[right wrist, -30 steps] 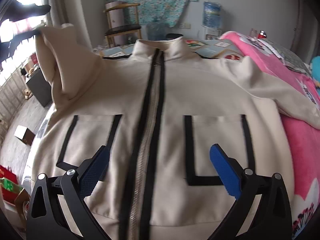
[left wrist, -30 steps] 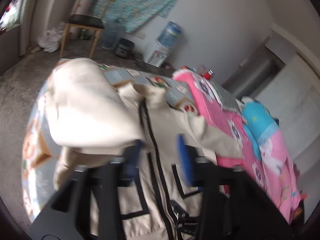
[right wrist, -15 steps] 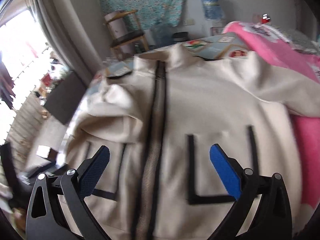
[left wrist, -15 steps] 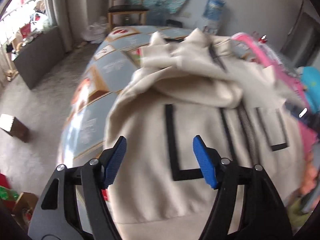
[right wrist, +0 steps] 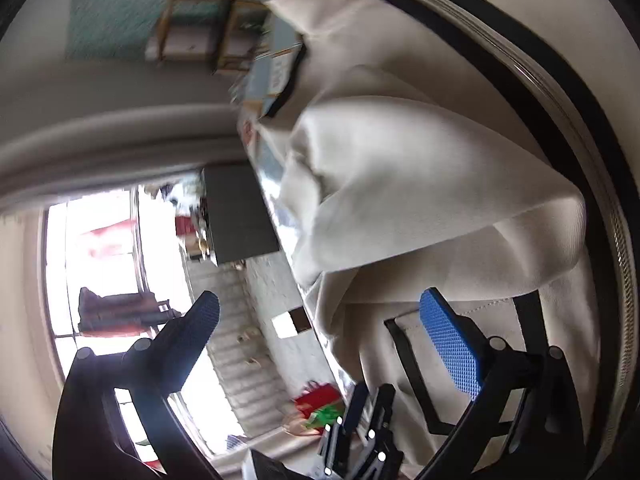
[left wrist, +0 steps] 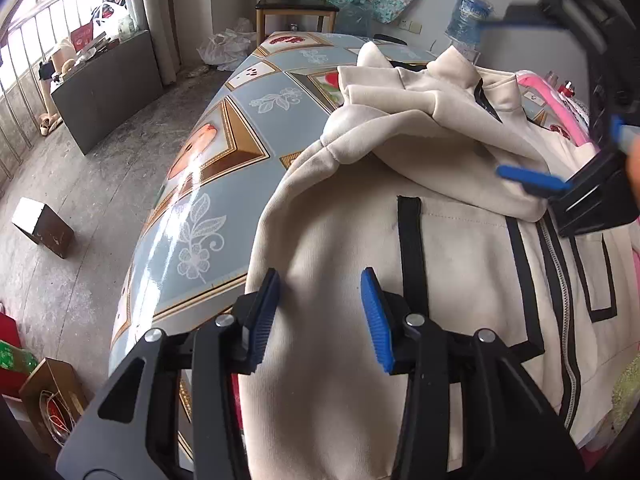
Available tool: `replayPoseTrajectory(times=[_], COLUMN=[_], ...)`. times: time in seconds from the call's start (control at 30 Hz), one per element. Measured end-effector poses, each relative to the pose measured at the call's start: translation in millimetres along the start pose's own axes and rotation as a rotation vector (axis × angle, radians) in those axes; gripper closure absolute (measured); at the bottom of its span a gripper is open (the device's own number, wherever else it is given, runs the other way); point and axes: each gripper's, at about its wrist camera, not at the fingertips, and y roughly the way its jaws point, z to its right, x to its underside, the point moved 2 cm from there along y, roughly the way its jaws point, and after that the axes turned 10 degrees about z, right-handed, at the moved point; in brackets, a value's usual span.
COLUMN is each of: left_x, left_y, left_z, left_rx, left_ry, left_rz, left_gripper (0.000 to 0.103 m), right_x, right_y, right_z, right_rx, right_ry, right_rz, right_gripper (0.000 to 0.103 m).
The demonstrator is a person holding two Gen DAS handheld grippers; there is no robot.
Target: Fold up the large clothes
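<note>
The cream zip-up jacket (left wrist: 400, 240) lies front-up on the patterned counter (left wrist: 224, 152), one sleeve folded across its chest, left claw (left wrist: 320, 316) closing over its side edge, right claw (right wrist: 332, 344) spread apart, empty.

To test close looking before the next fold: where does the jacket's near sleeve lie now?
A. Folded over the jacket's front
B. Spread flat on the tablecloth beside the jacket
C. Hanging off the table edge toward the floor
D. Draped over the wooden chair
A: the cream sleeve lies bunched across the jacket, reaching toward its zipper.
</note>
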Motion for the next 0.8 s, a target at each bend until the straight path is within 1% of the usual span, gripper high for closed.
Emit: replayPoseTrajectory(times=[0.07, 0.1, 0.17, 0.2, 0.23, 0.27, 0.33, 0.37, 0.43, 0.47, 0.5, 0.53, 0.57, 0.6, 0.63, 0.67, 0.7, 0.77, 0.8], left_x=[-0.2, -0.5, -1.8, -1.9, -2.1, -1.9, -2.2, -3.0, -5.0, -6.4, -8.0, -9.6, -11.6, -13.3, -15.2, -17.4, -19.2, -23.1, -25.0], left_y=[-0.3, -0.2, -0.1, -1.1, -1.7, -2.3, -3.7, -5.3, -9.7, -12.5, -15.4, -18.2, -21.0, -23.2, -25.3, -26.8, -27.5, -25.9, -23.7], left_z=[-2.2, -4.0, -7.2, -9.1, -11.4, -13.2, -16.9, -18.1, -18.9, -19.1, -19.1, -18.9, -17.9, -17.0, -15.9, -14.2, -12.7, -8.1, -5.1], left_rx=[0.001, 0.003, 0.008, 0.012, 0.019, 0.027, 0.046, 0.054, 0.066, 0.075, 0.084, 0.091, 0.099, 0.106, 0.111, 0.114, 0.116, 0.115, 0.113], left_ry=[-0.007, -0.011, -0.023, -0.029, -0.038, -0.046, -0.064, -0.066, -0.066, -0.066, -0.065, -0.062, -0.055, -0.049, -0.044, -0.036, -0.030, -0.019, -0.014], left_rz=[0.002, 0.002, -0.001, -0.002, -0.002, -0.001, 0.003, 0.008, 0.025, 0.033, 0.042, 0.050, 0.058, 0.065, 0.072, 0.078, 0.081, 0.088, 0.089], left_gripper=[0.066, 0.068, 0.073, 0.075, 0.077, 0.077, 0.078, 0.078, 0.078, 0.078, 0.078, 0.078, 0.078, 0.078, 0.078, 0.078, 0.078, 0.078, 0.078], right_x=[-5.7, -10.0, -13.7, -13.9, -14.0, -12.2, -8.1, -7.9, -5.9, -2.9, 2.5, 9.3, 15.9, 22.0, 23.4, 22.7, 18.5, 8.4, 3.9], right_y=[6.4, 6.2, 3.5, 1.7, 0.2, -1.5, -11.7, -20.1, -41.0, -48.1, -57.6, -68.4, -76.1, -91.1, -103.2, -118.2, -124.4, -135.1, -133.5], right_z=[16.5, 21.9, 23.4, 19.9, 14.1, 9.2, -9.9, -19.7, -38.9, -47.6, -54.5, -56.4, -55.9, -52.8, -47.6, -35.2, -23.7, 8.3, 17.1], right_rx=[0.017, 0.012, -0.012, -0.022, -0.046, -0.060, -0.105, -0.140, -0.175, -0.191, -0.229, -0.262, -0.278, -0.297, -0.289, -0.255, -0.236, -0.194, -0.177], right_ry=[0.105, 0.139, 0.145, 0.128, 0.093, 0.066, -0.029, -0.094, -0.215, -0.295, -0.403, -0.474, -0.525, -0.603, -0.647, -0.682, -0.662, -0.543, -0.505], right_rz=[0.049, 0.085, 0.131, 0.132, 0.124, 0.117, 0.084, 0.060, 0.017, -0.024, -0.105, -0.159, -0.195, -0.250, -0.251, -0.232, -0.229, -0.201, -0.186], right_gripper=[0.011, 0.015, 0.026, 0.039, 0.048, 0.054, 0.072, 0.076, 0.078, 0.078, 0.078, 0.078, 0.078, 0.078, 0.078, 0.078, 0.078, 0.077, 0.076])
